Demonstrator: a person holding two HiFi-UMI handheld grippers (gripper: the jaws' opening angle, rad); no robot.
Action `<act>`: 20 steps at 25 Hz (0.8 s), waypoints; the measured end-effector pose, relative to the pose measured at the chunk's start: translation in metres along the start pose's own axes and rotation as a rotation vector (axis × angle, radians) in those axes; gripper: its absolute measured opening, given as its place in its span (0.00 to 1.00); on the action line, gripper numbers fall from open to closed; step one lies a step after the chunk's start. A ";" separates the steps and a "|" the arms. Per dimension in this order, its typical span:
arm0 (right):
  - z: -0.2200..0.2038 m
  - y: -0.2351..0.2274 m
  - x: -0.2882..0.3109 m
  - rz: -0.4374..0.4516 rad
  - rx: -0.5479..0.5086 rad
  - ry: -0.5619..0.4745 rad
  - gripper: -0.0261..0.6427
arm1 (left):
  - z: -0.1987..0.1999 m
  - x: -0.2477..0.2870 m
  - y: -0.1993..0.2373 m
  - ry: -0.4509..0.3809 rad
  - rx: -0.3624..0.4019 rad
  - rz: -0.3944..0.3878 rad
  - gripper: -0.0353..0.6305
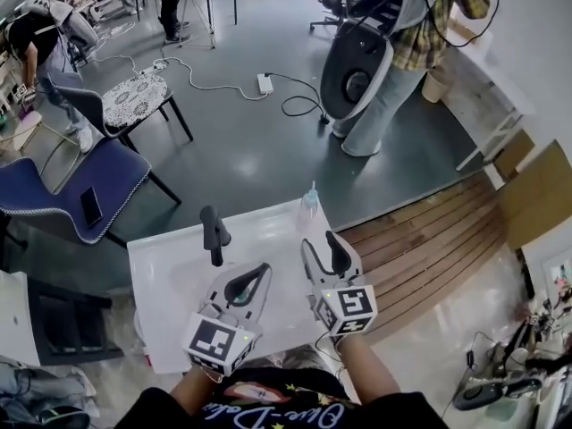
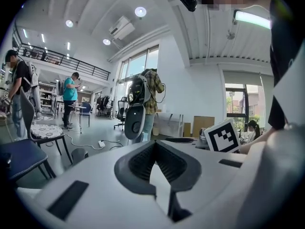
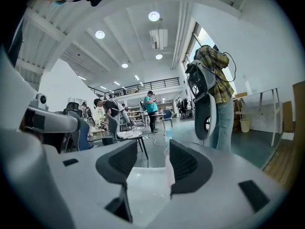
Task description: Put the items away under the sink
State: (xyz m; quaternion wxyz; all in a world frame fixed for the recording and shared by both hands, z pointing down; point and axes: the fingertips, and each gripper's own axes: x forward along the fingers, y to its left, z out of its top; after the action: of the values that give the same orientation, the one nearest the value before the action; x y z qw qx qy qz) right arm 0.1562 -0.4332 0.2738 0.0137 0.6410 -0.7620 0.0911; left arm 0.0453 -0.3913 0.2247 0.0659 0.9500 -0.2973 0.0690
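A small clear spray bottle stands at the far edge of the white sink top. A black faucet rises from that top, left of the bottle. My right gripper hovers over the top just short of the bottle, open and empty. In the right gripper view the bottle shows between the open jaws of the right gripper, well beyond them. My left gripper is held lower and nearer to me, to the right of the faucet. It is shut on nothing, the left gripper tips meeting.
A blue chair with a phone on it and a patterned stool stand left of the sink top. A person in a plaid shirt stands beyond. Cables lie on the floor; wooden decking runs at the right.
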 end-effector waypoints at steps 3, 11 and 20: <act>-0.004 -0.005 0.008 0.025 0.003 0.010 0.35 | 0.002 0.003 -0.001 0.004 0.002 0.041 0.06; -0.006 -0.014 0.030 0.052 -0.009 0.011 0.42 | 0.001 0.006 -0.006 0.018 -0.018 0.111 0.06; -0.021 -0.019 0.053 0.073 -0.034 0.056 0.46 | -0.006 0.004 0.004 0.049 -0.048 0.189 0.06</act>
State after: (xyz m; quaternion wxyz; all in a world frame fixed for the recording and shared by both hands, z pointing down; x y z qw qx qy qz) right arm 0.1634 -0.4845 0.3035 0.0426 0.6095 -0.7857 0.0965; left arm 0.0456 -0.3954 0.2321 0.0892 0.9139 -0.3853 0.0910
